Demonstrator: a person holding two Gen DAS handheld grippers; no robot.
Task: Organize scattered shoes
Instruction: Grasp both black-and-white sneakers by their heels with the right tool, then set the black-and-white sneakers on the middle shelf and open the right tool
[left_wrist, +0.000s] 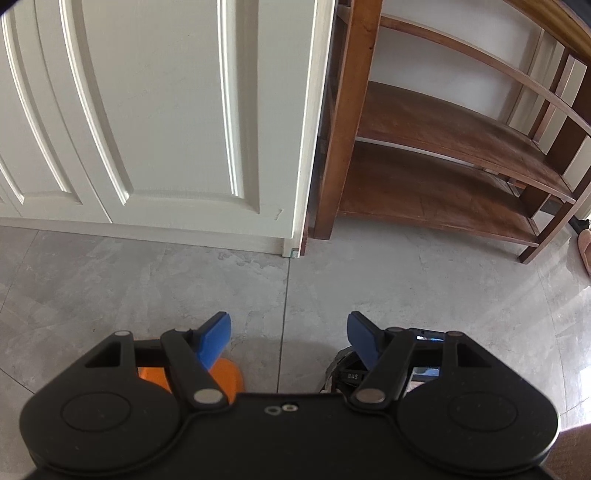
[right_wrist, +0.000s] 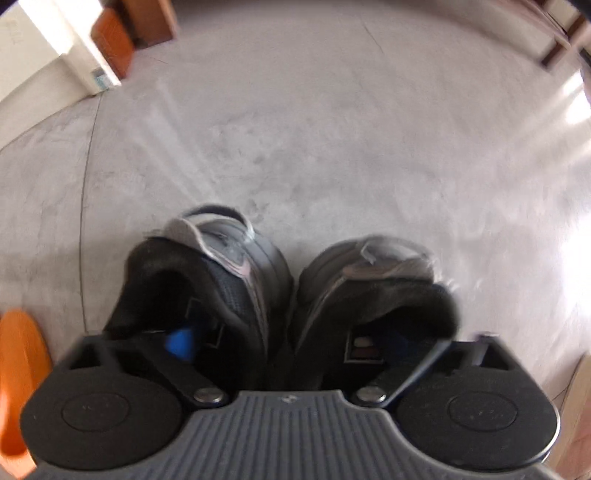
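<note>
The right gripper (right_wrist: 280, 343) reaches into a pair of dark sneakers (right_wrist: 280, 280), one finger inside each shoe's opening, with the two inner collars pressed together between them; it appears clamped on the pair, though the view is blurred and the right-hand fingertip is hidden. Whether the pair hangs clear of the floor (right_wrist: 314, 129) or rests on it cannot be told. The toes point away from the gripper, so the long axis of both shoes runs straight ahead along the fingers.

The left gripper (left_wrist: 290, 332) is spread wide and holds nothing, its blue pads well apart above the tiles. Beneath it show an orange shoe (left_wrist: 225, 373) to its left and part of a dark sneaker to its right.

The wooden shoe rack (left_wrist: 443, 166) stands ahead and to the right of the left gripper, beside the white door (left_wrist: 147, 110); the shelves in view are bare. A pink slipper (left_wrist: 583, 251) lies on the floor near the rack's far leg.

Judgement: the pair lies toe-forward, so it would enter a shelf toes first; the right hand carries it.
</note>
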